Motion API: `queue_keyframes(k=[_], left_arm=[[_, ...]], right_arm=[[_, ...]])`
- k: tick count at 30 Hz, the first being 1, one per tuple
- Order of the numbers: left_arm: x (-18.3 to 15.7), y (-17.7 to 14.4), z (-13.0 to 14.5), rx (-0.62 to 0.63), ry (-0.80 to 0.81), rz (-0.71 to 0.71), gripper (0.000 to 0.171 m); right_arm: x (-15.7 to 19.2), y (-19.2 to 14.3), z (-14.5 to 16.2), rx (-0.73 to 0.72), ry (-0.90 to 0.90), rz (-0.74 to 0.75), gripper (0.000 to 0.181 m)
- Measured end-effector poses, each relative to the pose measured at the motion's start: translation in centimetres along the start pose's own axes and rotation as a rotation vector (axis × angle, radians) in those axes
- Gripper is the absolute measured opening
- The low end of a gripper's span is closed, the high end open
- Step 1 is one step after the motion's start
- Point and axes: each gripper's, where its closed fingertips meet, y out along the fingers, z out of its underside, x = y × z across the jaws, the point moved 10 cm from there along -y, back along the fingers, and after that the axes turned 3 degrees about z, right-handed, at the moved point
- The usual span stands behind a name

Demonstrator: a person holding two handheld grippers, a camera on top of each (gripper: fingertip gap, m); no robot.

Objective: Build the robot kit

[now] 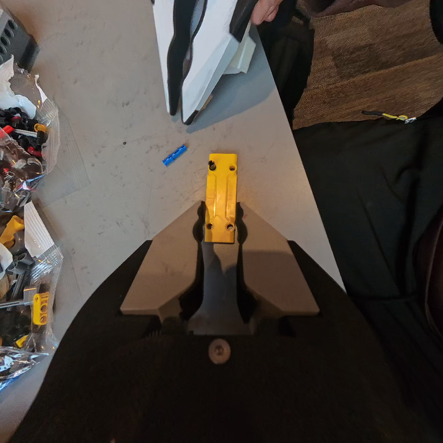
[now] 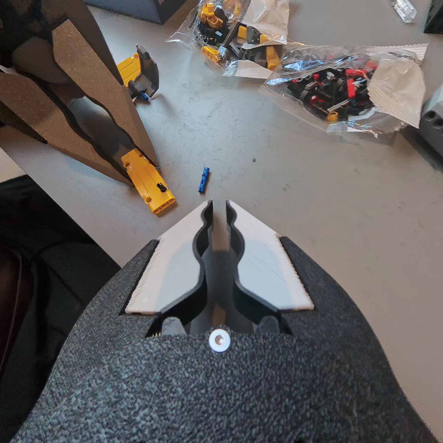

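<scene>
Grey tabletop (image 2: 239,134), scuffed: my left gripper (image 1: 220,203) clamps a yellow panel (image 1: 221,191) by its long edges — rigid, light, probably slick plastic. My right gripper (image 2: 219,203) hangs narrowly parted and empty just short of a blue pin (image 2: 203,179); parts bags (image 2: 347,91) lie well apart.

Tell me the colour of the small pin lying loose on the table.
Blue pin, clearest in the right wrist view.

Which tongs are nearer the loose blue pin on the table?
Right. The right tongs hang just short of the blue pin, empty with a narrow gap. The left tongs sit off to its side, clamped on the yellow panel.
</scene>
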Motion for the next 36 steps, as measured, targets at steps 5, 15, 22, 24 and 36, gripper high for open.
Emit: queue_keyframes(k=[5,15,22,24,36], left_arm=[[0.1,0.0,0.0,-0.003,-0.013,0.01,0.023],[0.1,0.0,0.1,-0.006,-0.01,0.005,0.022],[-0.1,0.0,0.0,0.0,0.012,-0.013,0.023],[-0.1,0.0,0.0,0.004,0.015,-0.019,0.023],[1.4,-1.9,0.8,0.006,-0.037,-0.082,0.026]], right_arm=[[0.5,-0.6,-0.5,-0.035,0.037,-0.01,0.023],[2.2,2.6,-1.8,0.076,-0.09,0.043,0.014],[1.8,2.5,-2.3,0.068,-0.034,0.013,0.005],[1.4,2.2,-2.4,0.051,-0.015,0.016,0.004],[1.4,1.0,-2.9,-0.046,0.024,-0.046,0.004]])
